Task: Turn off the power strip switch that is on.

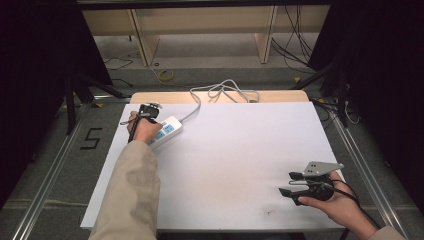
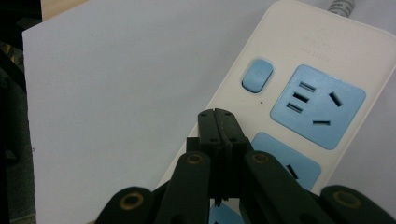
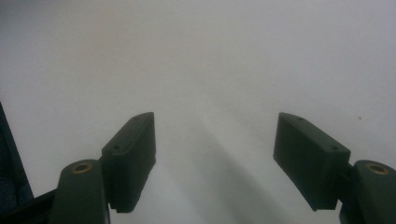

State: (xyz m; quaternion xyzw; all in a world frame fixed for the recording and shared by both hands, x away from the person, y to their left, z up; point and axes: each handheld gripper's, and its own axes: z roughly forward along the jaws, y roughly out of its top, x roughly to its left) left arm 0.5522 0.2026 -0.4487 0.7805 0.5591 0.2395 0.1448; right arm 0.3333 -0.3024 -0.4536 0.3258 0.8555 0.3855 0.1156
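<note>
A white power strip (image 1: 167,131) with blue sockets lies at the back left of the white table top (image 1: 235,150). My left gripper (image 1: 150,111) hovers over its left end, held by a hand in a beige sleeve. In the left gripper view the strip (image 2: 322,70) shows a blue switch (image 2: 257,75) and a blue socket (image 2: 317,106); my left gripper (image 2: 217,114) is shut, jaws pressed together, tips just below the switch with nothing between them. My right gripper (image 1: 289,183) rests near the front right of the table, open; in the right gripper view its jaws stand wide apart over bare white surface (image 3: 215,70).
The strip's grey cable (image 1: 220,92) runs back over the table's far edge and coils on a wooden board (image 1: 280,96). Dark stands and cables flank the table on both sides. Metal rails (image 1: 45,180) run along the floor beside it.
</note>
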